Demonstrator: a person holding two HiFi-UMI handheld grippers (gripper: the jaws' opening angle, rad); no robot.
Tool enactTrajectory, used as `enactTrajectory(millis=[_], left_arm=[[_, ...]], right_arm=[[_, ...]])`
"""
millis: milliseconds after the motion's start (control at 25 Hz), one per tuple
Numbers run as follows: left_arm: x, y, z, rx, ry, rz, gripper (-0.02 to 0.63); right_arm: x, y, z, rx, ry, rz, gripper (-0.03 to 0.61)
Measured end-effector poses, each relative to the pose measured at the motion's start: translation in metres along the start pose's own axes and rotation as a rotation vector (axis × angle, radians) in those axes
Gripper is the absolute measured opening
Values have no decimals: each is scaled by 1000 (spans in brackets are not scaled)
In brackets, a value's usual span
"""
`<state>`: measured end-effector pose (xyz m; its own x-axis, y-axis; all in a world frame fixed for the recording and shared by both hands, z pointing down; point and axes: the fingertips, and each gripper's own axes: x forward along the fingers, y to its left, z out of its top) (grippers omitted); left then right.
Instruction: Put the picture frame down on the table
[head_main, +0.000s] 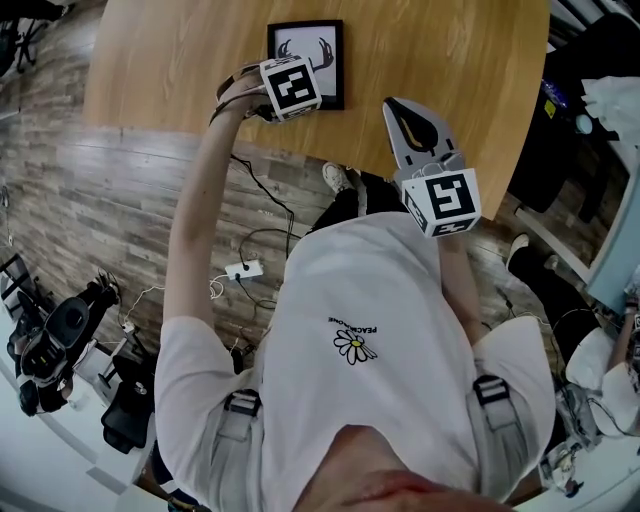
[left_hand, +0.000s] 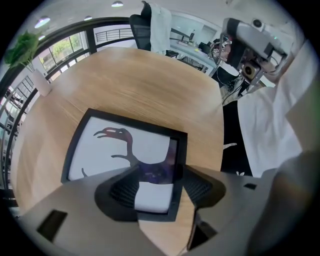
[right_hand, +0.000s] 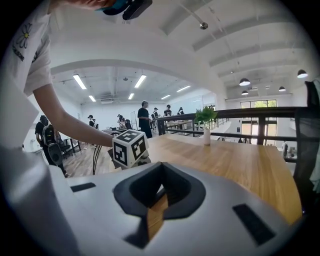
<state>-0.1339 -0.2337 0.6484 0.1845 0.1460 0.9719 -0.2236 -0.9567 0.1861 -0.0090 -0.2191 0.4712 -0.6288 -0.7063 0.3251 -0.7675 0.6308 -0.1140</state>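
The black picture frame (head_main: 310, 50) with a bird drawing lies flat on the round wooden table (head_main: 440, 50), close to its near edge. My left gripper (head_main: 285, 100) points steeply down over the frame's near side. In the left gripper view the picture frame (left_hand: 125, 145) runs under the left gripper (left_hand: 160, 190), its near right corner showing between the jaws, which stand apart. My right gripper (head_main: 405, 108) hovers level over the table edge to the right, apart from the frame. In its own view the right gripper (right_hand: 160, 167) has its tips together and holds nothing.
A small plant in a white vase (right_hand: 206, 125) stands far across the table (right_hand: 240, 165). Cables and a power strip (head_main: 243, 269) lie on the wood floor under the table edge. An office chair (left_hand: 150, 27) stands beyond the table. People stand in the background.
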Motion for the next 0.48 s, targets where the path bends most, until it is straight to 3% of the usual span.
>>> enactTrajectory(millis=[280, 480], left_arm=[[-1, -4, 0, -12, 4, 15, 266], [-11, -4, 7, 40, -32, 111, 242]], right_arm=[[4, 7, 5, -25, -8, 26, 8], [4, 10, 17, -37, -33, 34, 8]])
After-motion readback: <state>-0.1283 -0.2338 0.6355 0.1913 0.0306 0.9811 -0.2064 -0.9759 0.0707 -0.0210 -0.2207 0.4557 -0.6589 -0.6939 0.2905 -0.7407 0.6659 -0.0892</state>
